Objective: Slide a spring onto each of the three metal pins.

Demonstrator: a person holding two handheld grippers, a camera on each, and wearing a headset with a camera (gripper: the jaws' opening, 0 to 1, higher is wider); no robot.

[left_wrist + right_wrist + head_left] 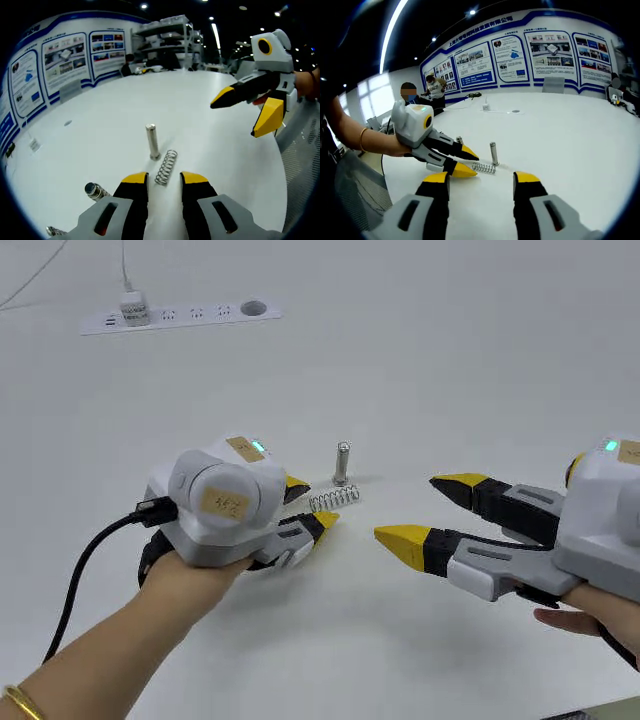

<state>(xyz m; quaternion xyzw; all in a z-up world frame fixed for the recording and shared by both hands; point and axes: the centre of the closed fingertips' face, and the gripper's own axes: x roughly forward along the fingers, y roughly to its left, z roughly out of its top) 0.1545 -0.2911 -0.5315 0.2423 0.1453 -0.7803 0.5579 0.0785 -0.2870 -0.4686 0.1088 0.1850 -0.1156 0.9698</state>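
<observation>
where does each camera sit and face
Head view: on the headset, looking down at the white table; both grippers, one forearm show.
Left gripper view: on the left gripper, facing the upright silver metal pin and coiled steel spring.
Right gripper view: on the right gripper, facing the left one.
All share pin and spring.
</observation>
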